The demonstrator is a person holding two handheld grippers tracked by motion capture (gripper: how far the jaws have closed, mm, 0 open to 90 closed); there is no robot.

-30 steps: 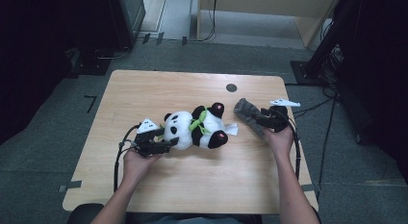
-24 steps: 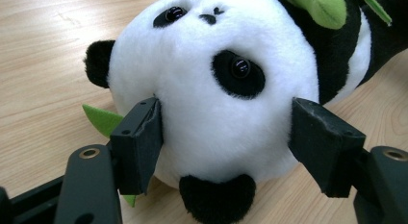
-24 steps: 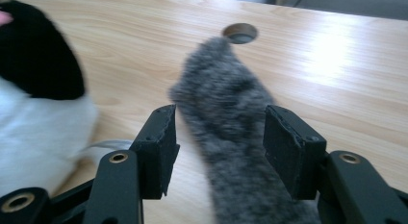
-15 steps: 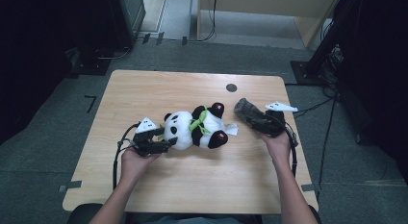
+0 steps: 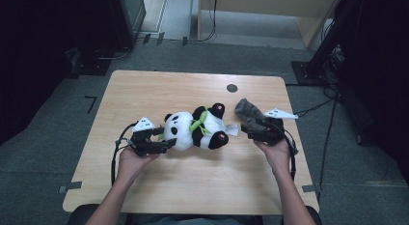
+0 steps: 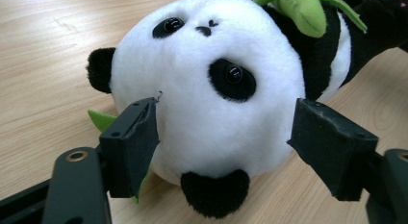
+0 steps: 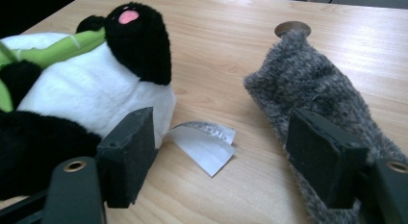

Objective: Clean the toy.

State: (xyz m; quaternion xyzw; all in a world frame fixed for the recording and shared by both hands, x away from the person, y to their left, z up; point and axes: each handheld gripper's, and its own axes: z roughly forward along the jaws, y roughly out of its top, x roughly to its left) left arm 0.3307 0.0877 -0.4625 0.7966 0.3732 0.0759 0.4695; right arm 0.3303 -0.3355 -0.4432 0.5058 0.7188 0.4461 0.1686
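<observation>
Grey carpeted floor (image 5: 58, 167) around, dark room edges. Light wooden worktop (image 5: 159, 90), round cable hole (image 5: 232, 88) near far edge. Panda plush (image 5: 195, 131) lies mid-worktop, long axis left-right, head toward left, feet toward right, white tag (image 7: 202, 144) at right end. Grey furry cloth (image 7: 312, 94) just right of panda. Left hand-held gripper (image 6: 221, 137) wide, jaws on both sides of panda head. Right hand-held gripper (image 7: 219, 156) wide, one jaw on cloth.

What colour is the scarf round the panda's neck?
Green. The scarf on the panda shows best in the left gripper view.
</observation>
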